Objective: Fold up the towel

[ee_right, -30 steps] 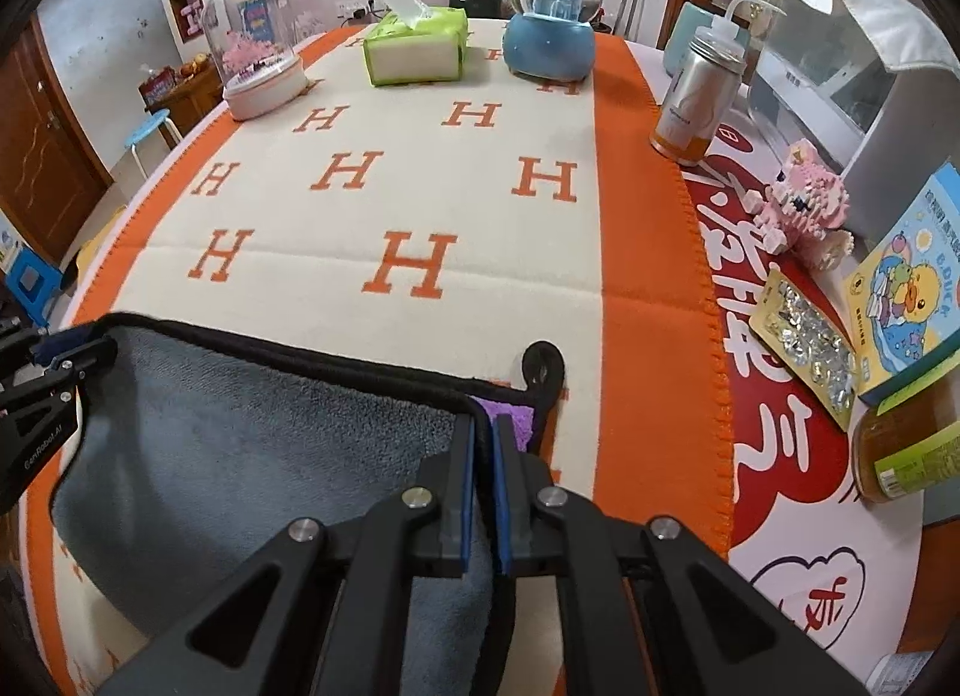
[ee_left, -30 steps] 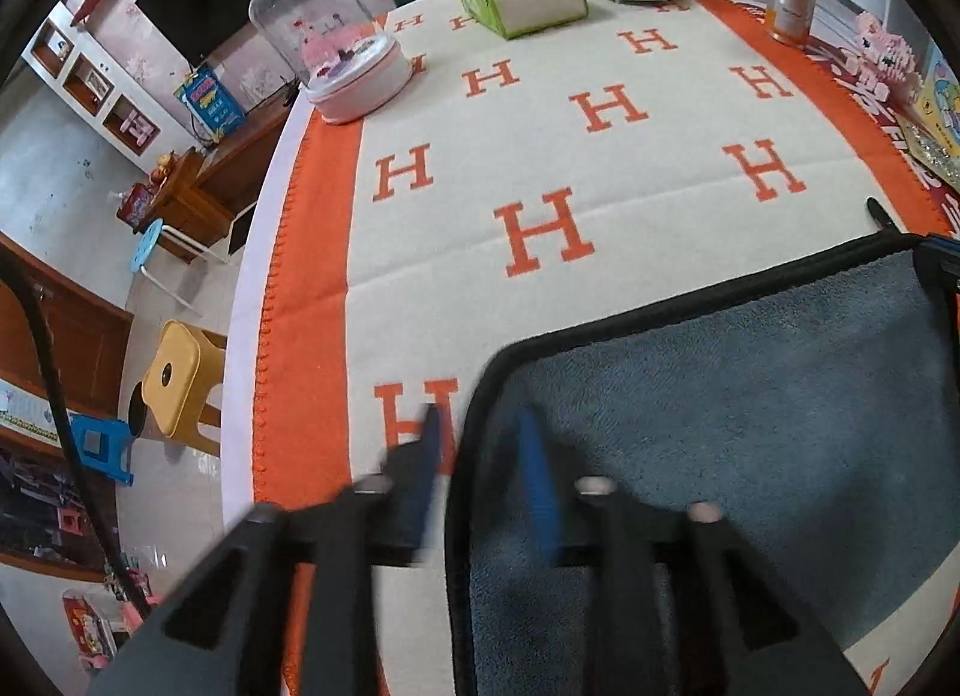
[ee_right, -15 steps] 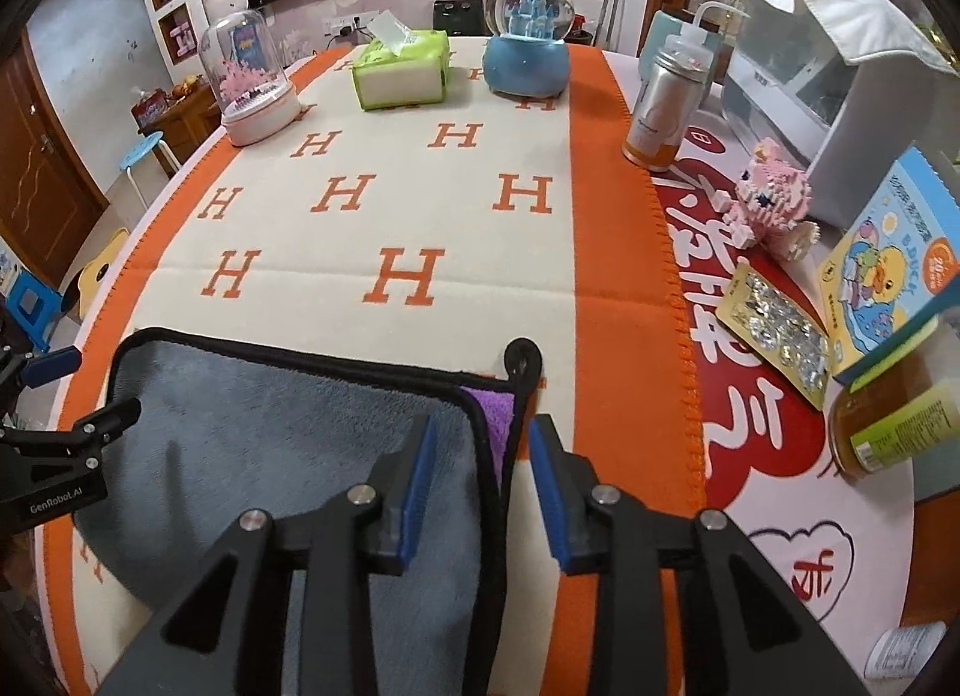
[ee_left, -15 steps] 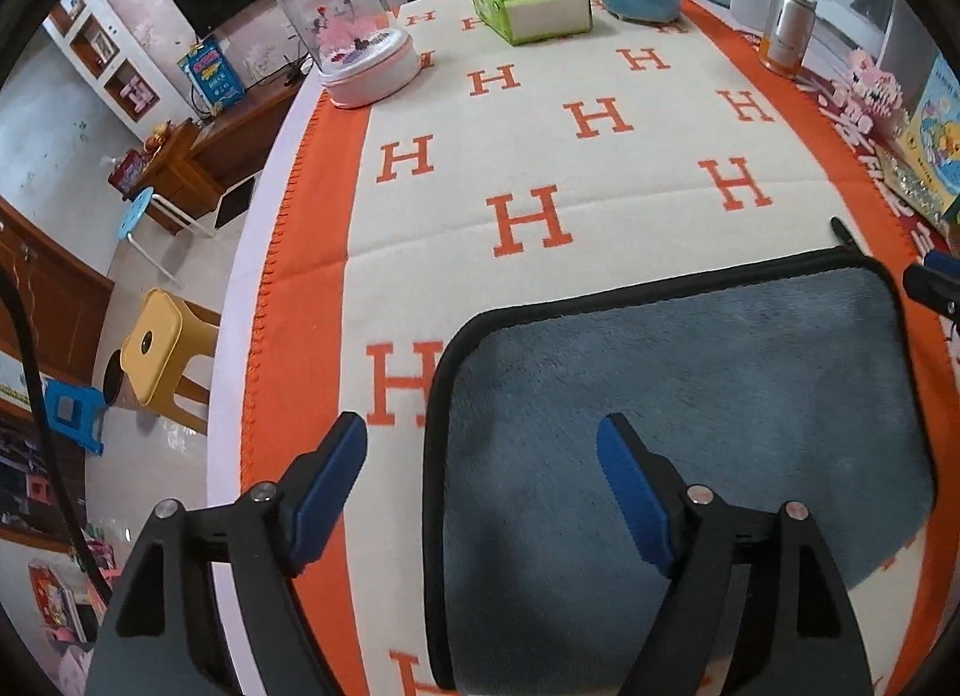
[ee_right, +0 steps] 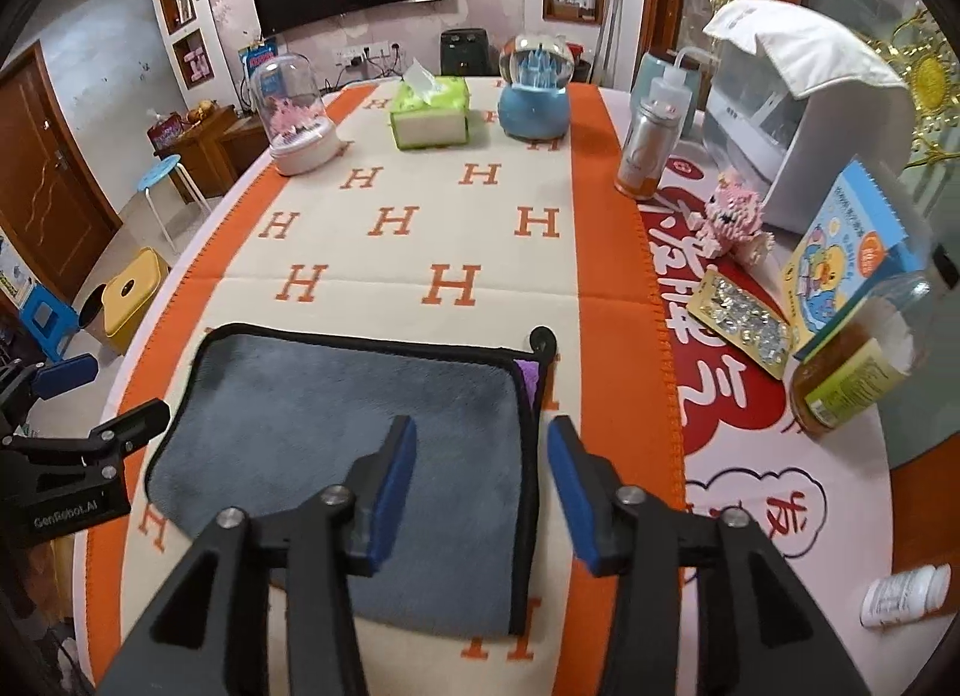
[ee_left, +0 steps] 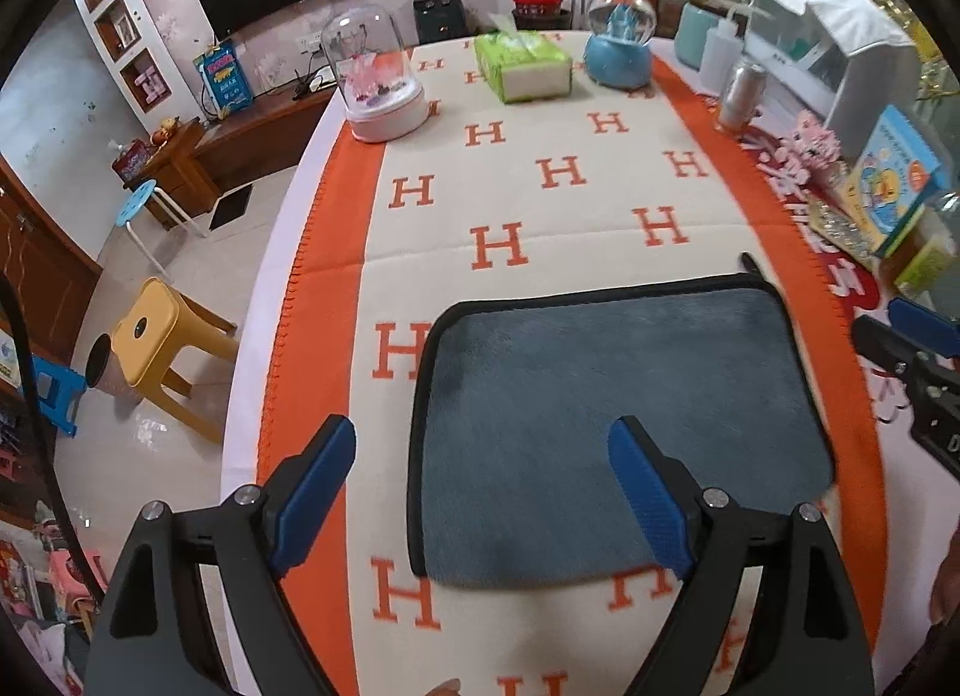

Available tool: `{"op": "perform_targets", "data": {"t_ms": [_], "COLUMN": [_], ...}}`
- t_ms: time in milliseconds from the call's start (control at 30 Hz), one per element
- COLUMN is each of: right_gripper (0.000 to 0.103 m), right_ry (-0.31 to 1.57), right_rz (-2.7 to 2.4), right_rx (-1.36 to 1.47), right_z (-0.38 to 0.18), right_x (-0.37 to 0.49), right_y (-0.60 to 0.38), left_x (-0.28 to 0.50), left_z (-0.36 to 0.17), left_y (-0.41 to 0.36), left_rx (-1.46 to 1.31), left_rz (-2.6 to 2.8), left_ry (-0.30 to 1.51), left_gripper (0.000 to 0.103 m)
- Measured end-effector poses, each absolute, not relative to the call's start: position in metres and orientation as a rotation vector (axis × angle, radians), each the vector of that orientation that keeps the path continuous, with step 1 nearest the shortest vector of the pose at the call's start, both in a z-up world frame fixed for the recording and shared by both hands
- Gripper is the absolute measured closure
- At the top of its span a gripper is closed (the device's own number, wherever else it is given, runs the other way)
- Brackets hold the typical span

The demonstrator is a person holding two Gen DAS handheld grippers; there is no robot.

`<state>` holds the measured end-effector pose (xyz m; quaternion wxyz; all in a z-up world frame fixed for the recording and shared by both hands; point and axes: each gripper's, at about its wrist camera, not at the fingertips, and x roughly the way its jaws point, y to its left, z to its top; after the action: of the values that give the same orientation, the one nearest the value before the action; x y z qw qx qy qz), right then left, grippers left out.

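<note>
One grey plush towel with black piping (ee_left: 612, 414) lies flat on the cream-and-orange blanket patterned with H letters (ee_left: 540, 204), already doubled over judging by the purple underside showing at its far right corner (ee_right: 529, 375) beside a small black hanging loop (ee_right: 543, 339). Its long axis runs side to side, across the line along which both sets of fingers look.

The left gripper (ee_left: 480, 492) hangs above the near left part of the towel with its jaws spread wide: the left blue pad sits outside the towel's left edge over the blanket, the right pad over the grey pile, so that edge passes between them. The right gripper (ee_right: 480, 492) also stands open, holding nothing; the towel's piped right edge runs between its pads, the left pad over cloth, the right pad over bare blanket. Neither touches the towel as far as can be told.

Each gripper is thus nearest its own short end, so a further fold would, I judge, call for bringing one short end across to the other.

Ahead of the jaws, well apart from the towel, stand a green tissue box (ee_right: 429, 114), a pink-based glass dome (ee_right: 294, 117) and a blue snow globe (ee_right: 533, 90). To the right of the right jaws lies an amber jar (ee_right: 852, 372).
</note>
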<state>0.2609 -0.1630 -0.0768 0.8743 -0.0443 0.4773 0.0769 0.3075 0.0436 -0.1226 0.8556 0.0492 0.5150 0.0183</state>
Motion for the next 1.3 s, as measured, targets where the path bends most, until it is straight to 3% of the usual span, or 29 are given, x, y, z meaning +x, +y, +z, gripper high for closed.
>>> {"op": "perform_targets", "data": {"t_ms": [467, 733, 1000, 1300], "right_gripper": [0.054, 0.053, 0.043, 0.043], "right_ry": [0.945, 0.951, 0.934, 0.943], "right_rz": [0.149, 0.177, 0.184, 0.181], "right_rx": [-0.069, -0.048, -0.021, -0.019], "right_z": [-0.029, -0.014, 0.001, 0.011], "right_x": [0.191, 0.131, 0.074, 0.024], "right_y": [-0.157, -0.159, -0.165, -0.164], "left_x": [0.232, 0.168, 0.108, 0.057], "left_z": [-0.069, -0.042, -0.022, 0.003], "left_y": [0.029, 0.024, 0.025, 0.018], "left_rx": [0.074, 0.047, 0.019, 0.032], "left_rz": [0.003, -0.007, -0.030, -0.028], "left_ry": [1.025, 0.985, 0.953, 0.907], "left_gripper": [0.017, 0.012, 0.002, 0.001]}}
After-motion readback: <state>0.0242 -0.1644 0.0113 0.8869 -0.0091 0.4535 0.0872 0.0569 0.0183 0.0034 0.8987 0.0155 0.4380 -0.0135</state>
